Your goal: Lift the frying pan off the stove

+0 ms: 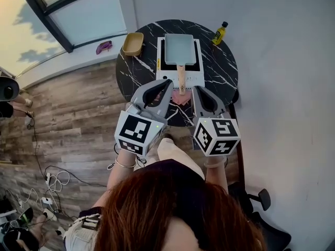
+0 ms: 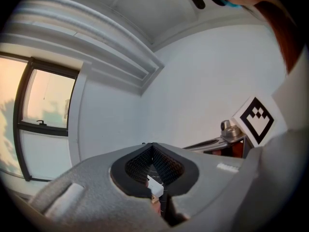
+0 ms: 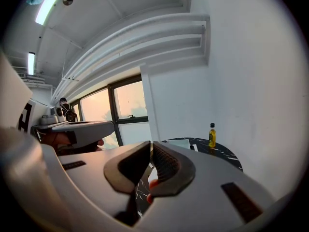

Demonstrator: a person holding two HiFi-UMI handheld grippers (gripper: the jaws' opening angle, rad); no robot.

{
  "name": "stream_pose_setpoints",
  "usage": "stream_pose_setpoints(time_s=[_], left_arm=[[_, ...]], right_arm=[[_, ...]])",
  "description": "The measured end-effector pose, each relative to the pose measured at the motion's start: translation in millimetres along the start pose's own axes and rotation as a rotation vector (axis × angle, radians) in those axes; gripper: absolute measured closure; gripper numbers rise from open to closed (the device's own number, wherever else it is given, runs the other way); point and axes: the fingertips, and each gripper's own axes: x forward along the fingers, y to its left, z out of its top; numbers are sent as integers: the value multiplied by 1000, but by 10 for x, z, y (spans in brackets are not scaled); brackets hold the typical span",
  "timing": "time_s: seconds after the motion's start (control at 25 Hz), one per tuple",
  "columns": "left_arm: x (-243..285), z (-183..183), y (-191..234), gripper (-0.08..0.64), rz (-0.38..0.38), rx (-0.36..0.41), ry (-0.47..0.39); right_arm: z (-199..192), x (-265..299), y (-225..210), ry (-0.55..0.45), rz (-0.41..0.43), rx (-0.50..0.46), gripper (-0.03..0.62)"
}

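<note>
On the round black marble table sits a white stove, and on it lies the frying pan: rectangular, pale grey, its wooden handle pointing back toward the person. In the head view the handle's end shows between the left tool and right tool, both closed and empty.
</note>
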Motion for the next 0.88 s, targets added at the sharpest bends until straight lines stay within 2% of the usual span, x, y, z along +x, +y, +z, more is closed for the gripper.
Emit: stream_pose_setpoints(time_s=[0.88], left_arm=[[673,-252,462,548,79,-40,70]], right_arm=[[-279,851,-471,155,73,28,514]])
